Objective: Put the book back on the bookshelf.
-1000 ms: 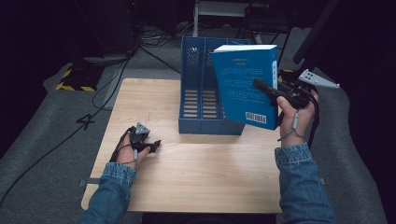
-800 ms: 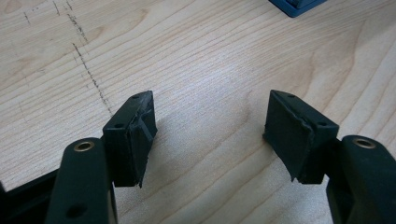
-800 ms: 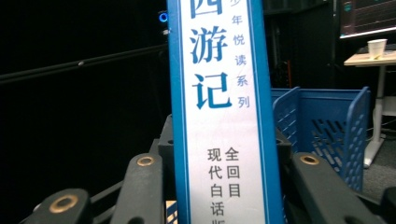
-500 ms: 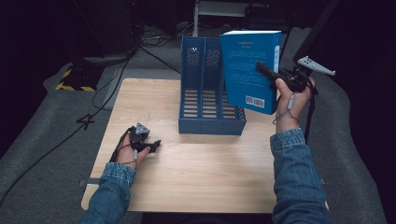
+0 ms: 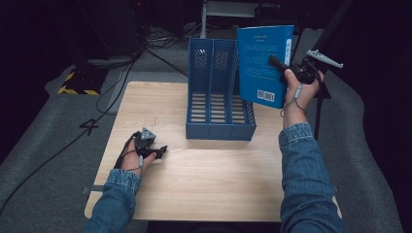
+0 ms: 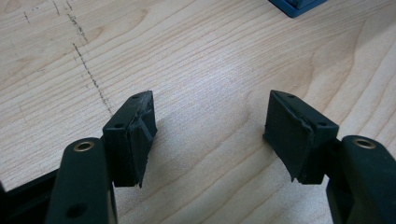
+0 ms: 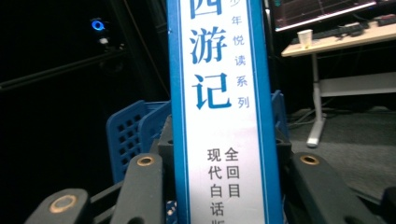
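Book [image 5: 262,63] up in air, clamped at spine by right gripper [image 5: 287,68], upright, above rightmost slot of blue file holder [image 5: 216,97]. Lower straight, spine vertical, clear divider. Left gripper [image 5: 154,151] idle on table [image 5: 204,170], jaws wide, nothing held.

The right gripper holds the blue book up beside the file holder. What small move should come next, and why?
Probably move the right gripper a little left and lower, so the blue book, held upright above the table's right side, lines up over a slot of the blue file holder. The slots look empty; the left gripper rests open.
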`<action>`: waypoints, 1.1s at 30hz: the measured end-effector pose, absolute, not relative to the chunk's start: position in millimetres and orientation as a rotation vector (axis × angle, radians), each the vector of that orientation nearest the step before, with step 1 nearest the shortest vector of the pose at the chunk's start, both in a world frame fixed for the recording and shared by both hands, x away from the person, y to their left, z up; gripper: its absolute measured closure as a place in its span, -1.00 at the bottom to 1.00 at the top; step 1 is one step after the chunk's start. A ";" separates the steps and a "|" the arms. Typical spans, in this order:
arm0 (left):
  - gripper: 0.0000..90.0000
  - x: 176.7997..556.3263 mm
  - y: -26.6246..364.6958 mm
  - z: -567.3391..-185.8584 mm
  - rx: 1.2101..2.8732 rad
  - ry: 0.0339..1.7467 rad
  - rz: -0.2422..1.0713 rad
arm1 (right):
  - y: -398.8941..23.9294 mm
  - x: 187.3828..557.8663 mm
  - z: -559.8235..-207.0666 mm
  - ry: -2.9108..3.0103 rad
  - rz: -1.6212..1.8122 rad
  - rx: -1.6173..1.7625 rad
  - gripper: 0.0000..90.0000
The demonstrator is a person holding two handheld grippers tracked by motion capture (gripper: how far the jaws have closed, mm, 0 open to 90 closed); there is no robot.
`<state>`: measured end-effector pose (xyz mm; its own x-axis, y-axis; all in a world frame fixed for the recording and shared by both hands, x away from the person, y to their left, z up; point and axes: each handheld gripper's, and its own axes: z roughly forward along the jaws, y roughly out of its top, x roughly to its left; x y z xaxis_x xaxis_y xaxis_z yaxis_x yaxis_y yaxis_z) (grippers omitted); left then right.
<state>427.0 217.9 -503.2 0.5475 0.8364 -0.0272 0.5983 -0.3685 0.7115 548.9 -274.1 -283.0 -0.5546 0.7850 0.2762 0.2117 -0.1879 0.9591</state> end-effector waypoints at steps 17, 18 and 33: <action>-0.24 427.0 217.7 -503.1 2.102 1.151 0.449 | -234.0 571.4 -293.6 1.671 1.690 1.205 0.37; -0.24 427.0 217.7 -503.1 2.102 1.151 0.449 | -233.3 571.4 -293.8 1.669 1.691 1.205 0.37; -0.24 428.1 215.9 -503.0 2.103 1.155 0.452 | -221.0 573.0 -313.6 1.745 1.636 1.230 0.35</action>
